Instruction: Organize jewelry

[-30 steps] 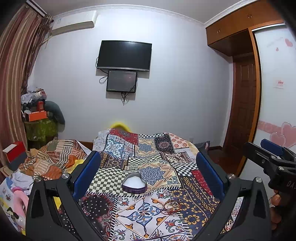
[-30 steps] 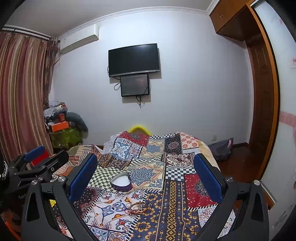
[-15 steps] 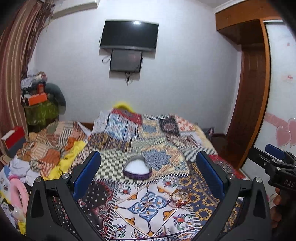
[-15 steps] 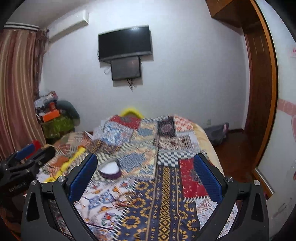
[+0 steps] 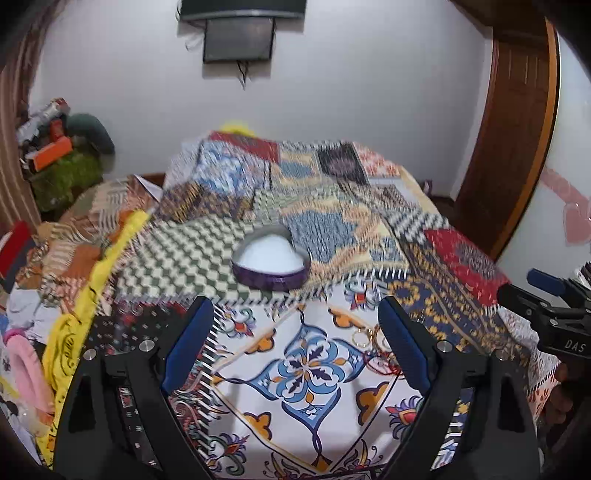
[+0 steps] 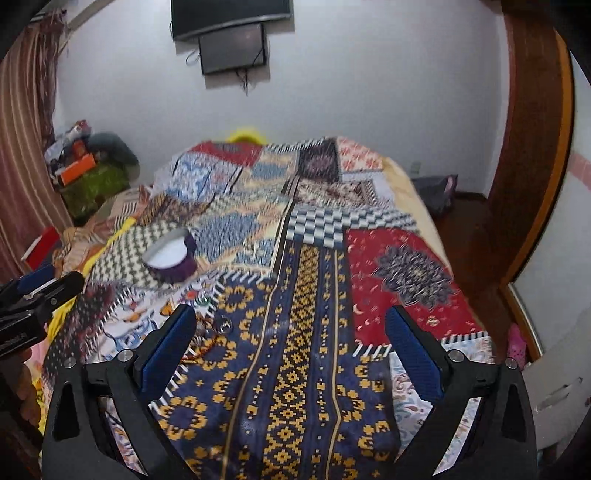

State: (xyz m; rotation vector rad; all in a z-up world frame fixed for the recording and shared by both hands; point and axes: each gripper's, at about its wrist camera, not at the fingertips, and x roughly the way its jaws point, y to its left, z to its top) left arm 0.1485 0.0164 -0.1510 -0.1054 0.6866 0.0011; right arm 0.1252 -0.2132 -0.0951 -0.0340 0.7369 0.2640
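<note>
A purple heart-shaped box point(image 5: 270, 261) with a white inside sits open on the patchwork bedspread point(image 5: 306, 365); it also shows in the right wrist view point(image 6: 170, 260). A small pile of gold rings and a red cord point(image 5: 373, 343) lies just inside my left gripper's right finger; the same jewelry point(image 6: 212, 325) lies beside my right gripper's left finger. My left gripper point(image 5: 295, 339) is open and empty above the bedspread, short of the box. My right gripper point(image 6: 291, 345) is open and empty over the blue-and-gold patch.
Piled clothes and a yellow cloth point(image 5: 70, 325) lie at the bed's left side. A wooden door point(image 5: 513, 122) and floor are to the right. A cluttered green stand point(image 6: 92, 181) stands by the curtain. A TV point(image 6: 229, 14) hangs on the far wall.
Both grippers have tilted down and moved forward toward the bed; the box and jewelry now appear larger and closer. Both jaws stayed open.
</note>
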